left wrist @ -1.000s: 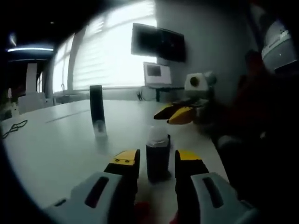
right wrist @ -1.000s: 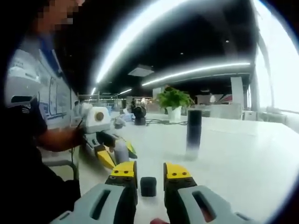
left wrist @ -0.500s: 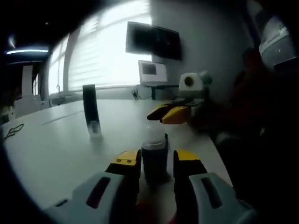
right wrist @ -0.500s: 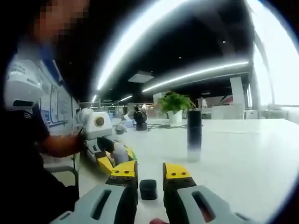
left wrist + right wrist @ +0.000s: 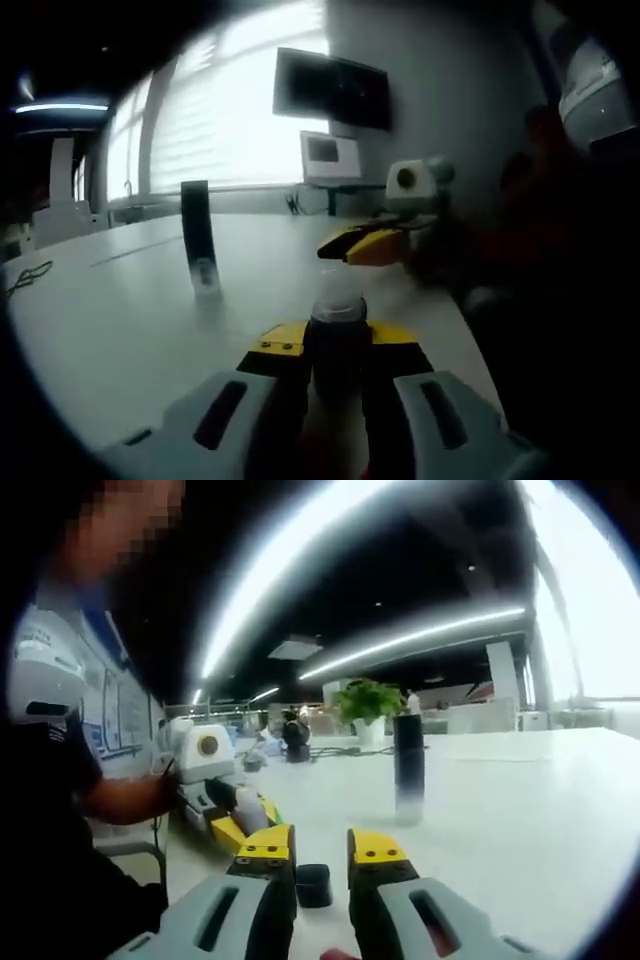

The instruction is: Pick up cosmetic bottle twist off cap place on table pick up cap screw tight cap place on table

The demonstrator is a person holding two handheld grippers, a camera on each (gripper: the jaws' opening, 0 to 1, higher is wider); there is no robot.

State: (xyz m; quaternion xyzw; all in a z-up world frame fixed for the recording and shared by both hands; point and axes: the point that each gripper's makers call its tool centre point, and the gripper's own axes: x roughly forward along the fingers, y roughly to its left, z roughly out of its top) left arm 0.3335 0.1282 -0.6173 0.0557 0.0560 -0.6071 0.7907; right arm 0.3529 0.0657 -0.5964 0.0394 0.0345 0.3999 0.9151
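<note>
Bottle (image 5: 337, 340): dark body, pale uncapped neck, upright on white table (image 5: 120, 320), clamped between left gripper (image 5: 335, 345) jaws | Cap (image 5: 313, 885): small, dark, on table between right gripper (image 5: 315, 852) jaws, which stand apart, not pinching it | Tall dark cylinder (image 5: 408, 765): upright, farther back | Potted plant (image 5: 370, 705): background.

My left gripper (image 5: 337, 345) hides the bottle's (image 5: 337, 322) lower body; the cap (image 5: 313, 885) is partly hidden.
</note>
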